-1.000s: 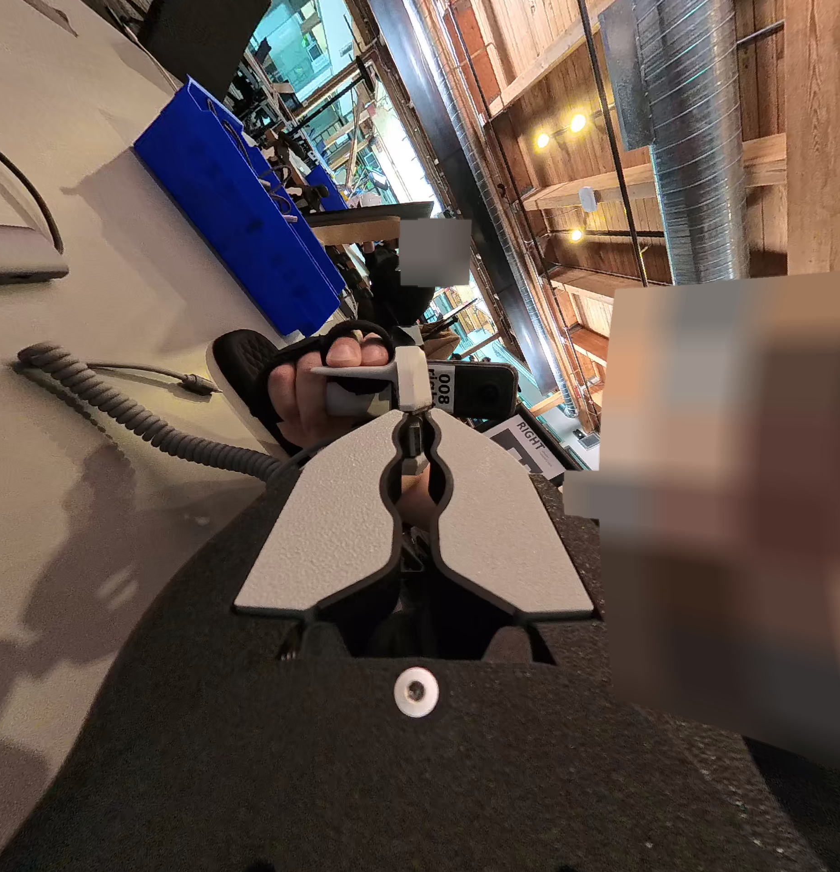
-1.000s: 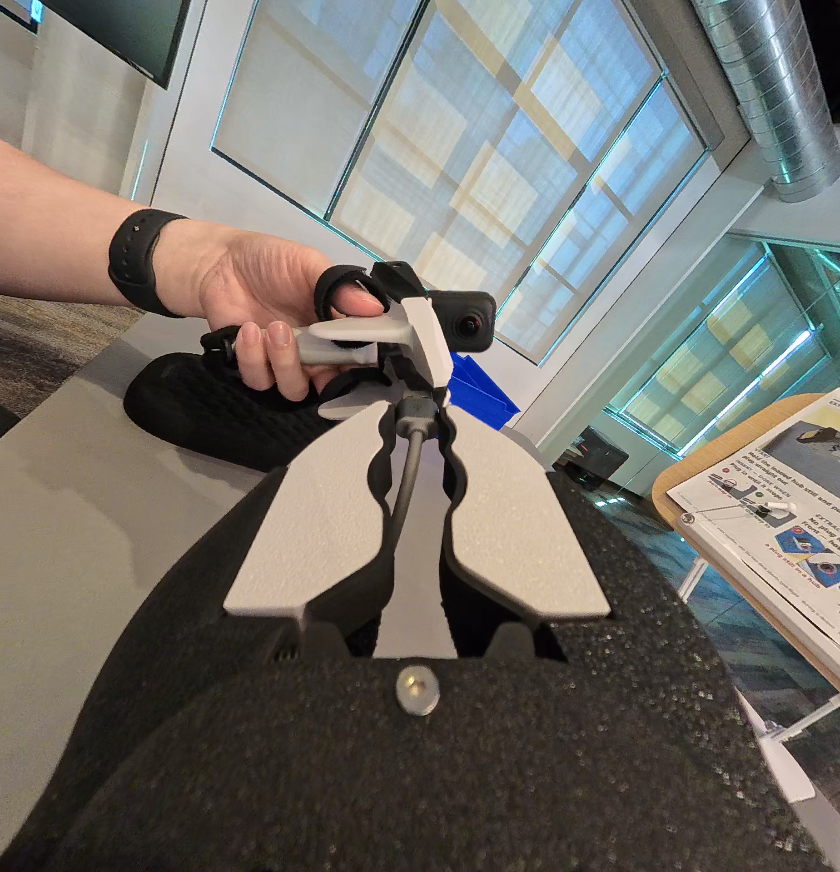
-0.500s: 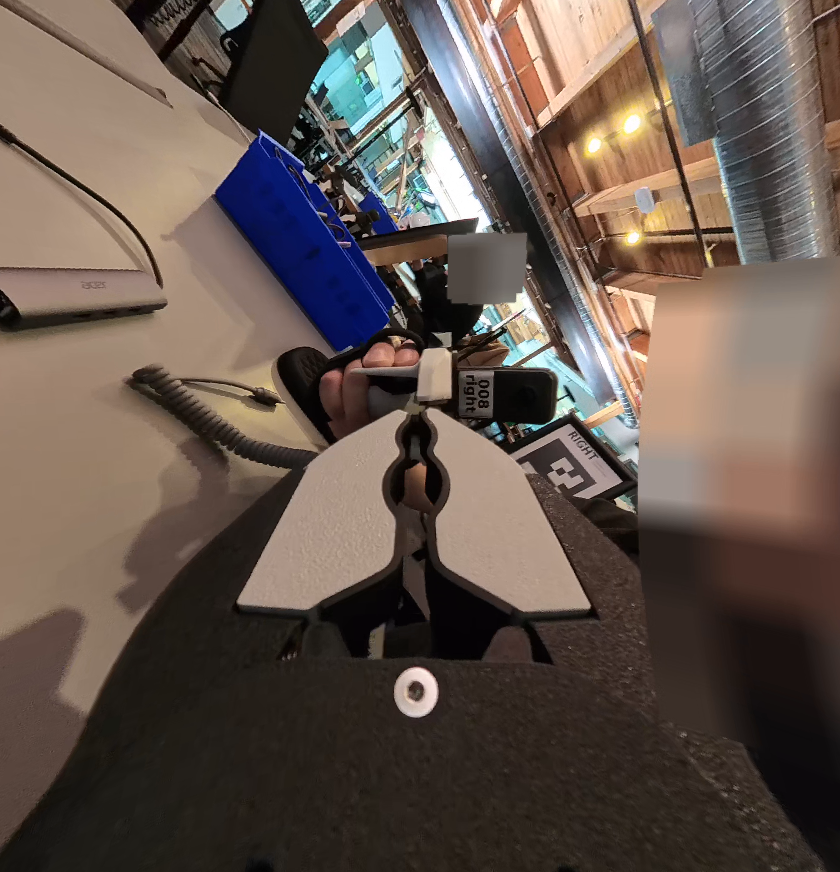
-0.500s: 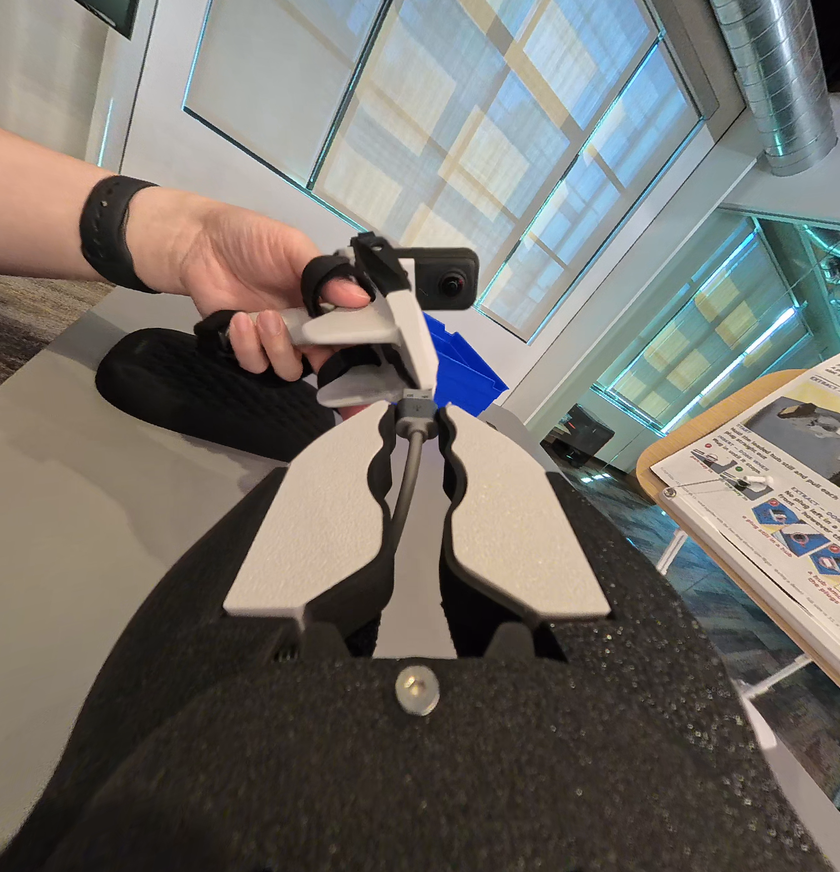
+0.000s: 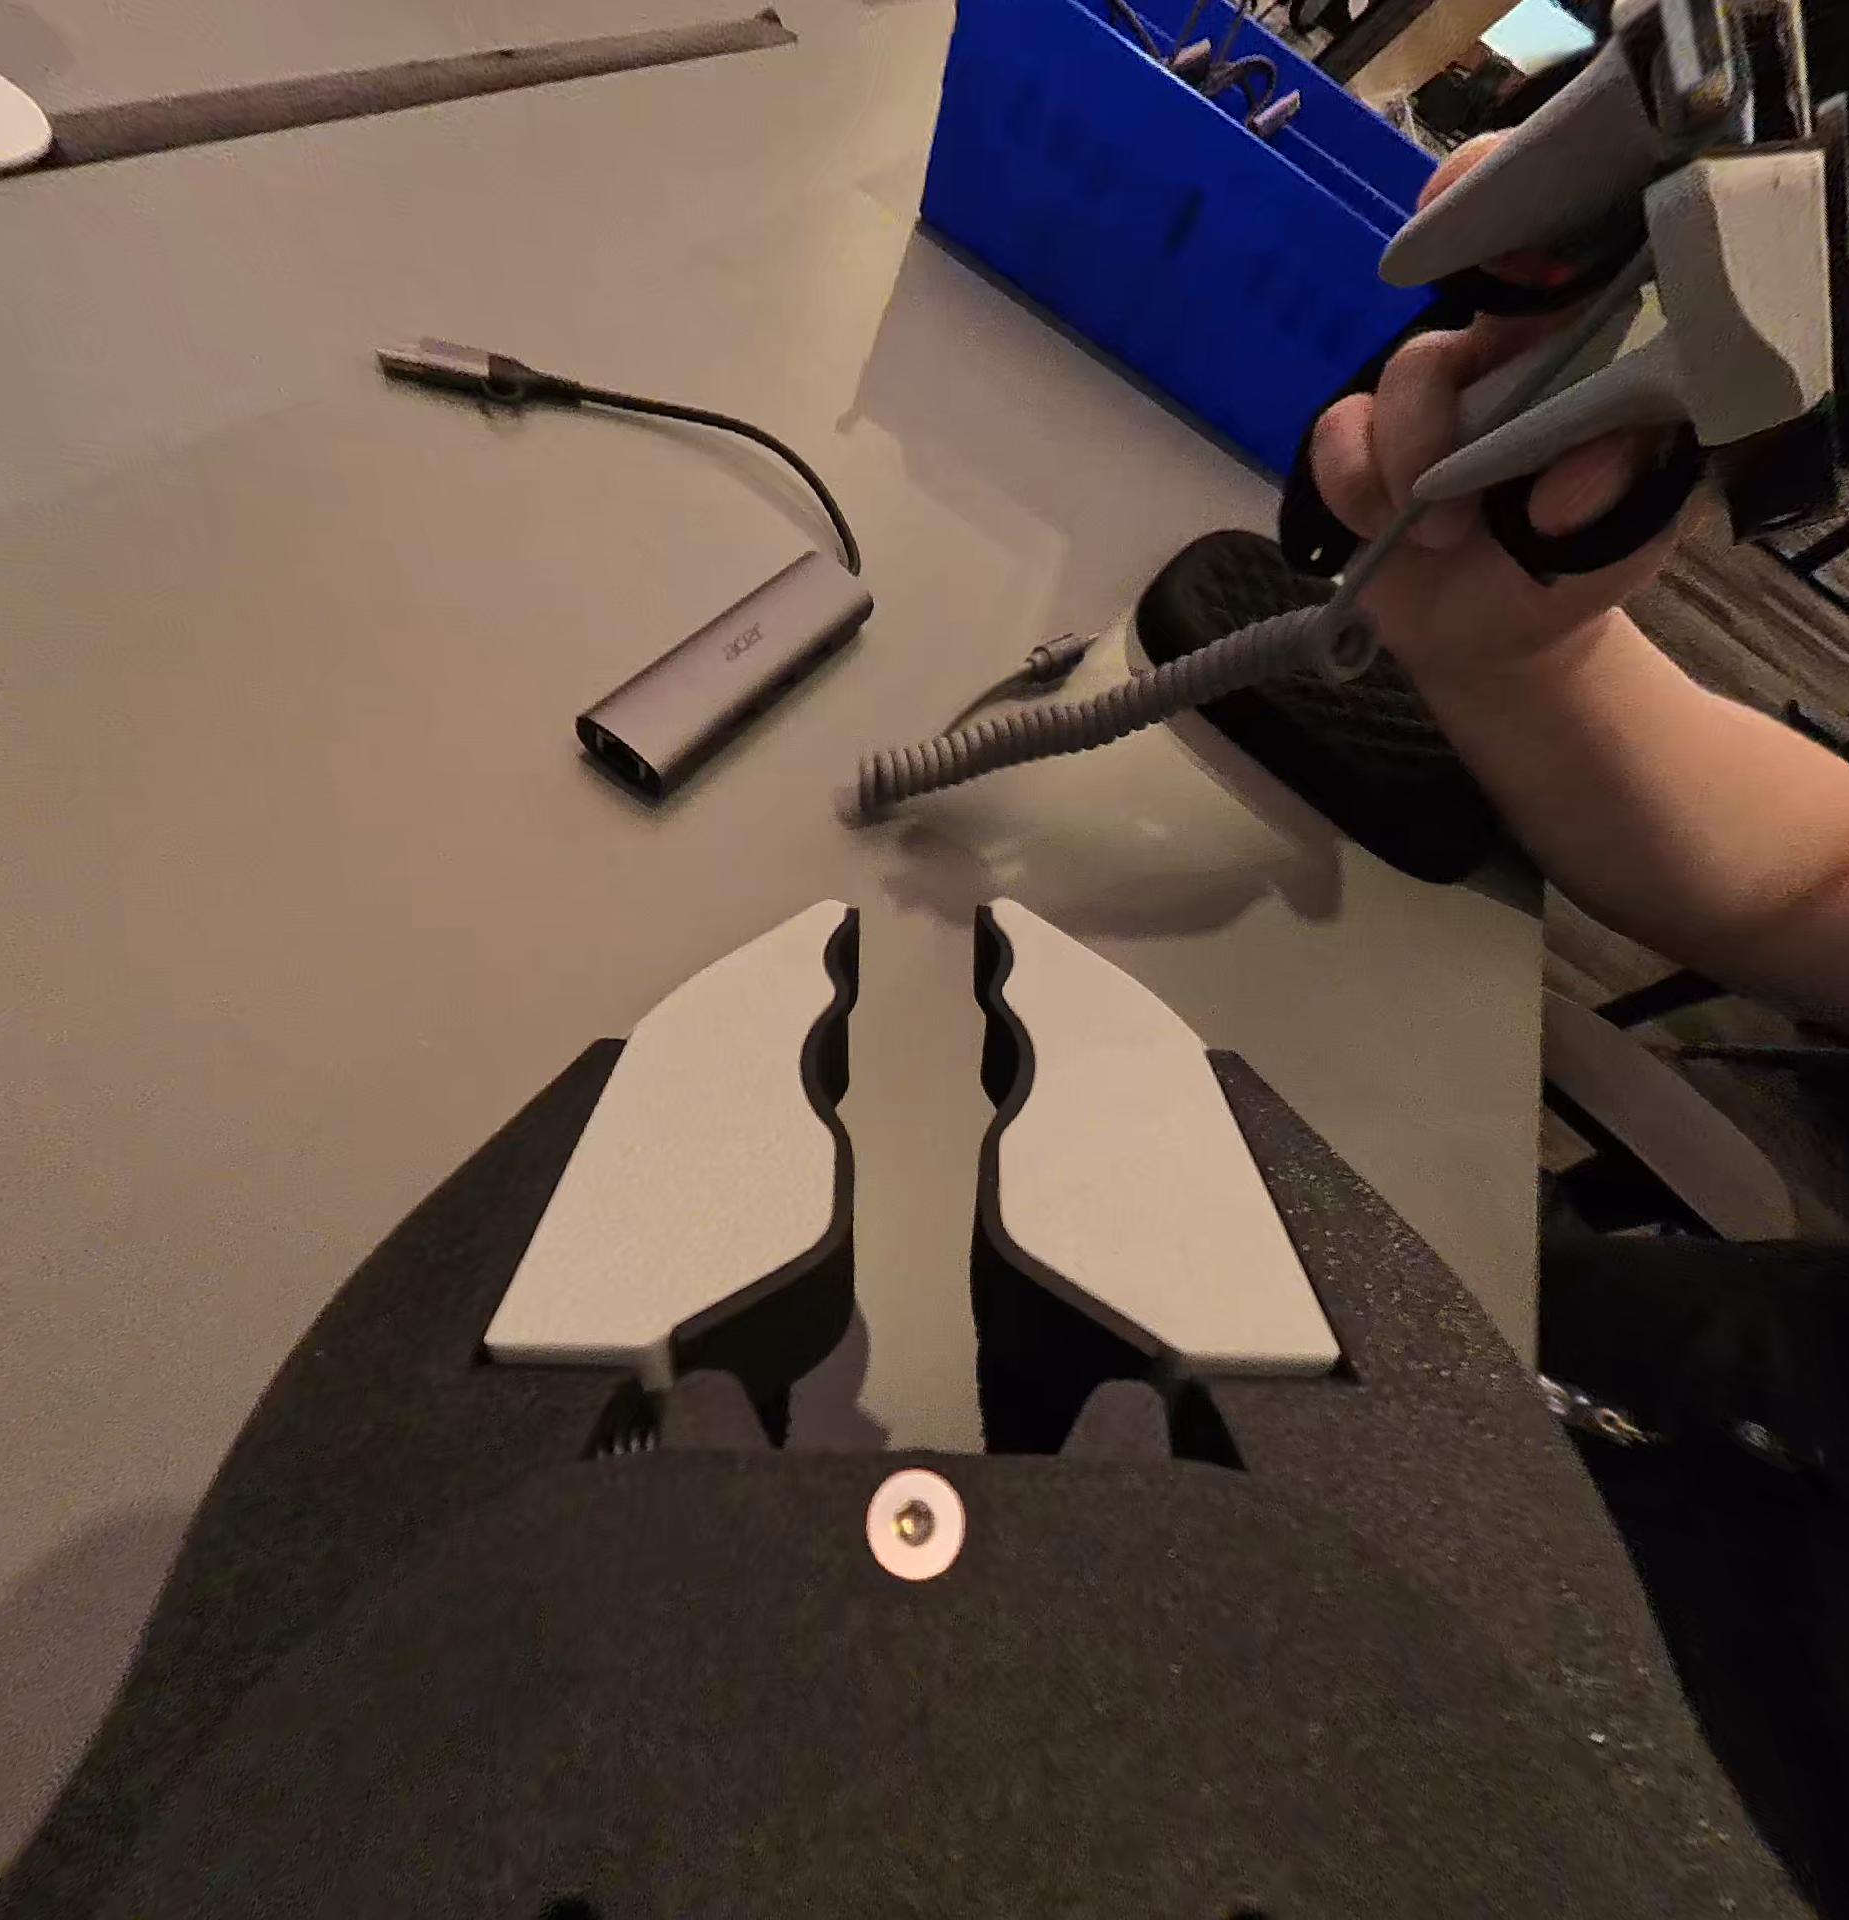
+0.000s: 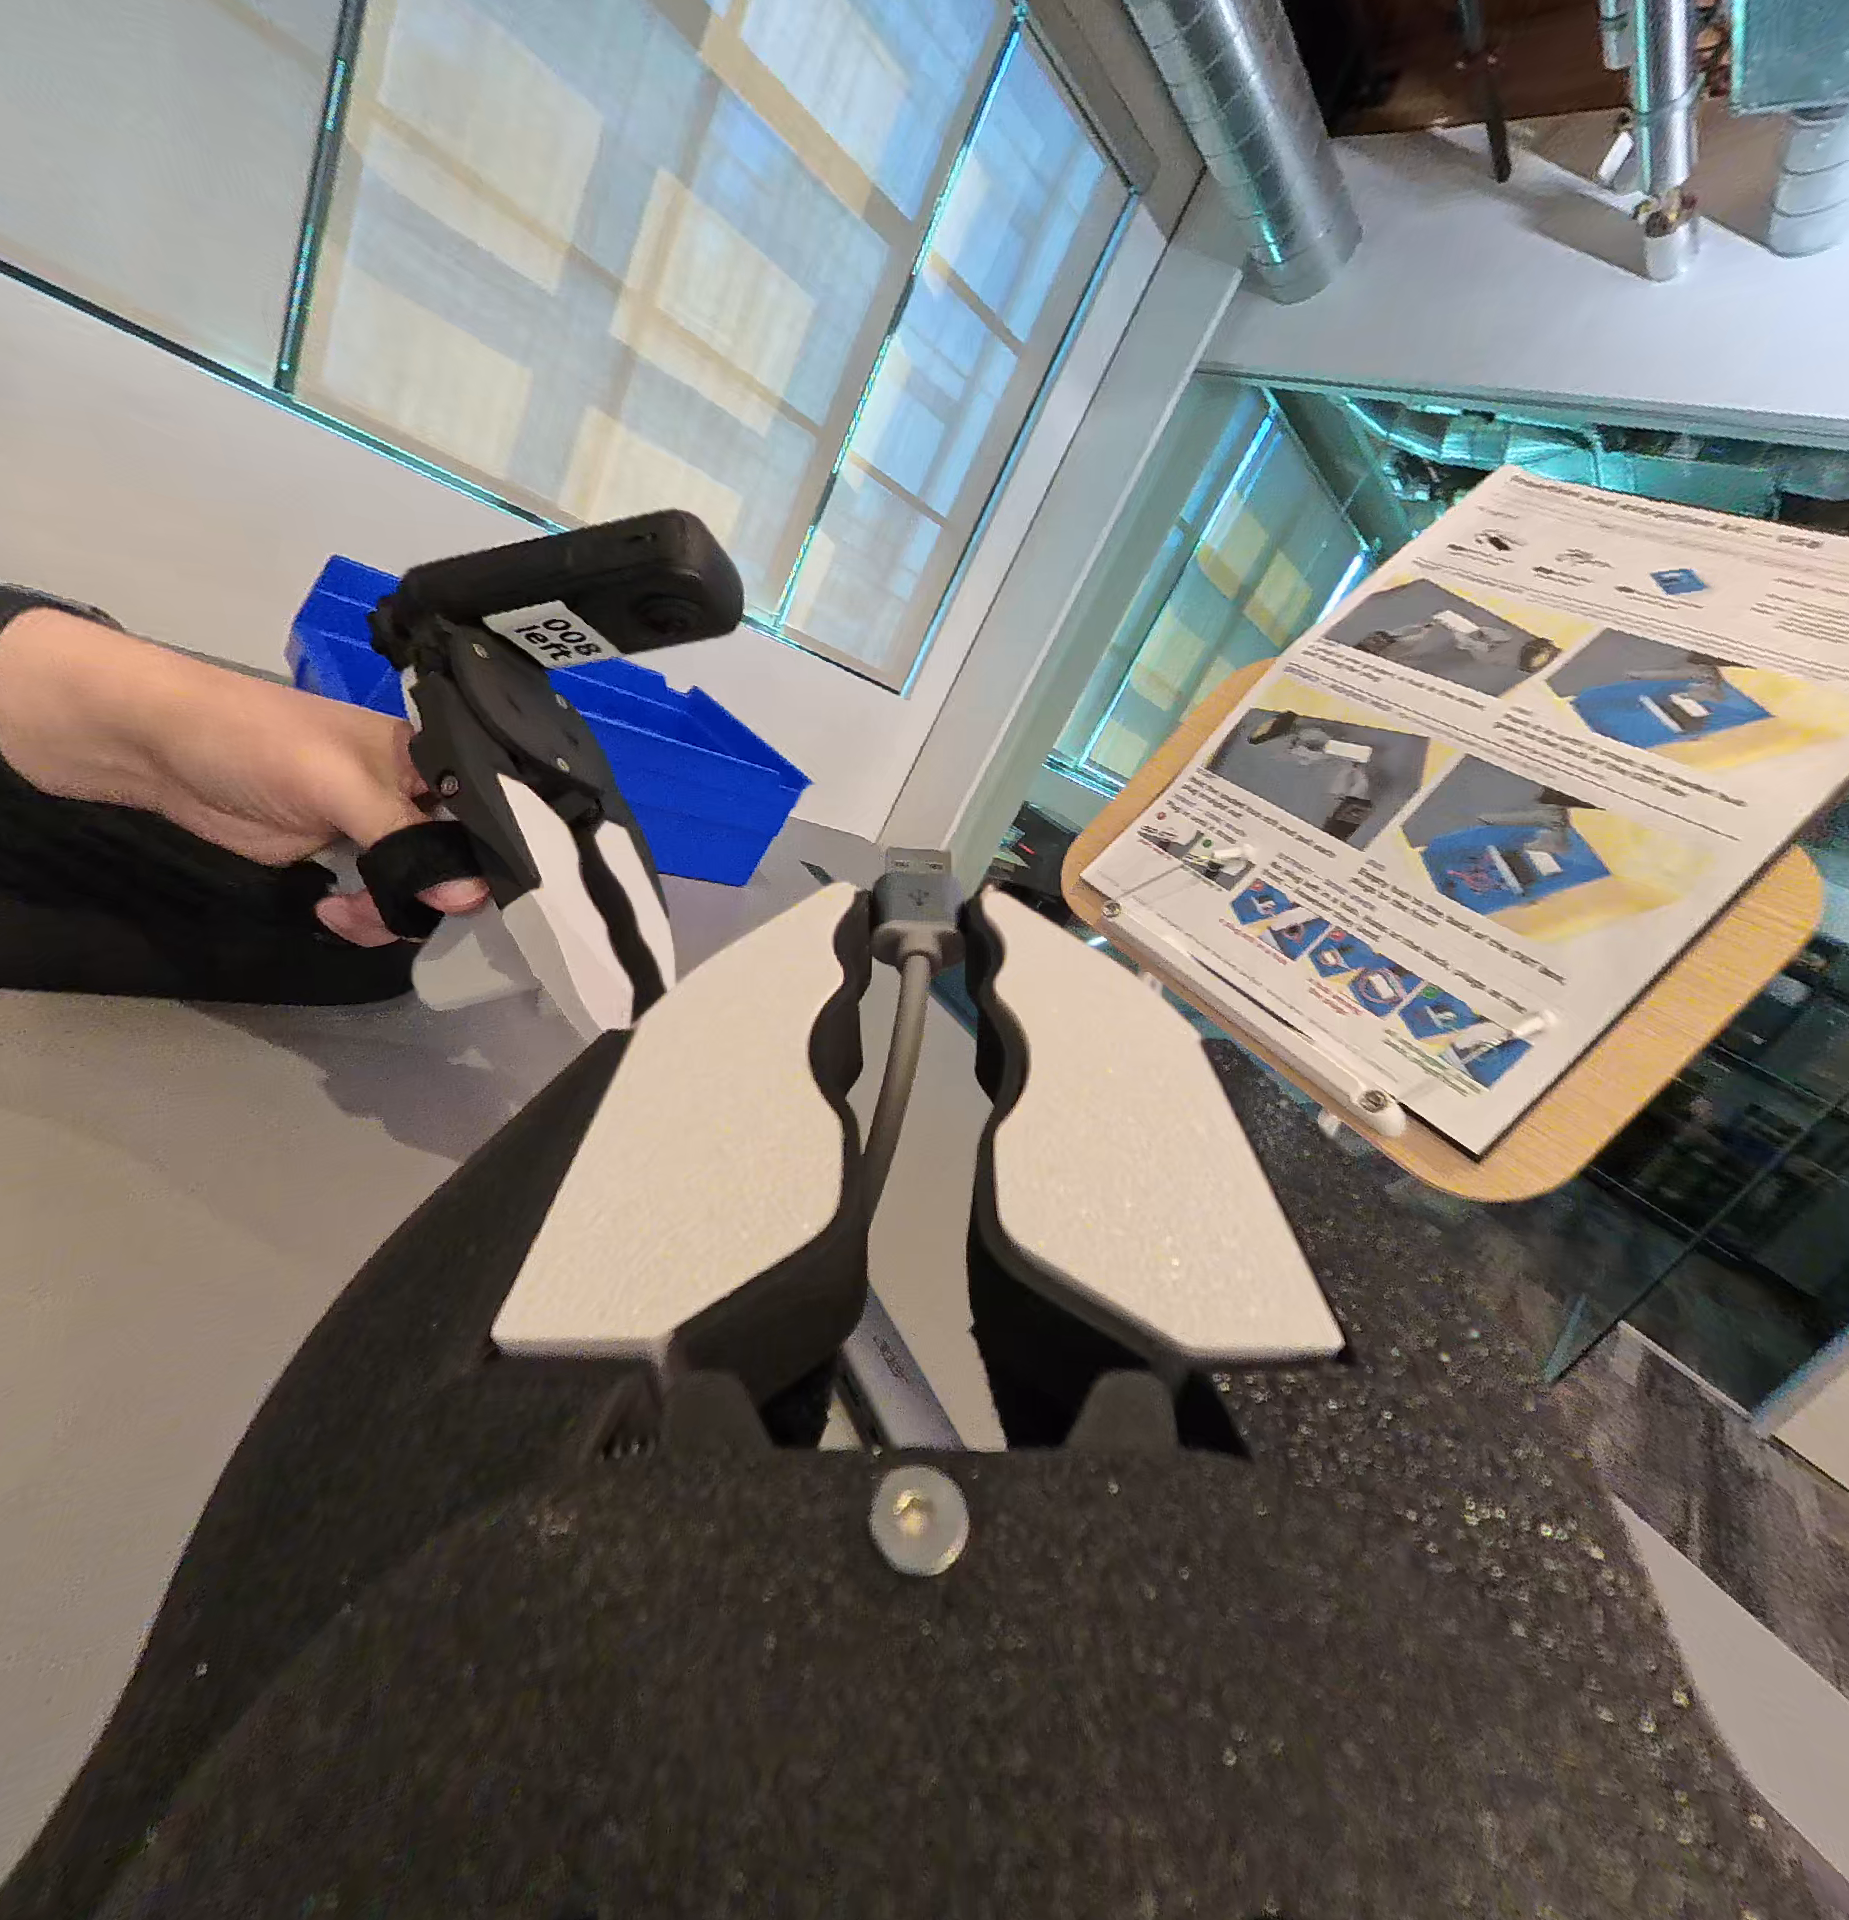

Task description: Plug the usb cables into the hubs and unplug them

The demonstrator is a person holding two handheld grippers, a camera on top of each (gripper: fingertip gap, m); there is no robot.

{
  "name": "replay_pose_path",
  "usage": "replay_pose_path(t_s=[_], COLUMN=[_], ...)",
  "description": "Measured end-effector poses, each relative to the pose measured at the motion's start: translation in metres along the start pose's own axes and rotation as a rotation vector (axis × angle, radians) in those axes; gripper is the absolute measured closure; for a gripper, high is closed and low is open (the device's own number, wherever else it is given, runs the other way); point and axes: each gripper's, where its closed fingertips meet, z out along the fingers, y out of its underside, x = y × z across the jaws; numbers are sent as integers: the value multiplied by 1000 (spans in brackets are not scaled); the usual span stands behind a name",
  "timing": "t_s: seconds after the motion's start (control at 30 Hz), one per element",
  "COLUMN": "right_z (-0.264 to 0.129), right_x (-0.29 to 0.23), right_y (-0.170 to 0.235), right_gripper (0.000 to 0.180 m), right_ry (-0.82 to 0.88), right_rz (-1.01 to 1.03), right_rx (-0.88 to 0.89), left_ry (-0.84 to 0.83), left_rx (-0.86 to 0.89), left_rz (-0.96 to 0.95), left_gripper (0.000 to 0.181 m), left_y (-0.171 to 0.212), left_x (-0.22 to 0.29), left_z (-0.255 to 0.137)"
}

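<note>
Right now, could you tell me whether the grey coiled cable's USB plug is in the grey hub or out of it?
Out. The right gripper clamps the USB plug in the air; the grey hub lies apart on the table.

The right gripper (image 6: 915, 899) holds a grey USB plug (image 6: 912, 891) between its fingertips, metal end pointing forward past the tips. The plug's grey cable (image 6: 894, 1081) runs back down the gap between the jaws. To the left, the left gripper (image 6: 613, 971), held in a person's hand (image 6: 276, 790), hangs over the grey worktop (image 6: 172, 1195) with its white fingers (image 6: 561, 914) angled downward; whether they are parted cannot be told. Behind it stands a blue bin (image 6: 691, 758). On the right, a printed instruction sheet (image 6: 1502, 790) lies on a tilted wooden board (image 6: 1585, 1132).
</note>
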Motion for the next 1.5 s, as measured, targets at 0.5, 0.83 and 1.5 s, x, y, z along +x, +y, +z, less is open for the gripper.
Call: replay_pose_path(t_s=[0.5,0.83,1.5], right_z=[2,2,2], right_x=[-31,-45,-48], right_y=[11,11,10], right_gripper=[163,163,158], right_ry=[-118,-188,-187], right_rz=[-106,-151,-122], right_rx=[-42,-36,-1], left_ry=[326,509,675], left_rx=[193,175,195], left_rz=[-129,-262,-454], left_gripper=[158,160,177], left_y=[-68,-69,-64], left_x=[79,97,103], left_z=[11,9,1])
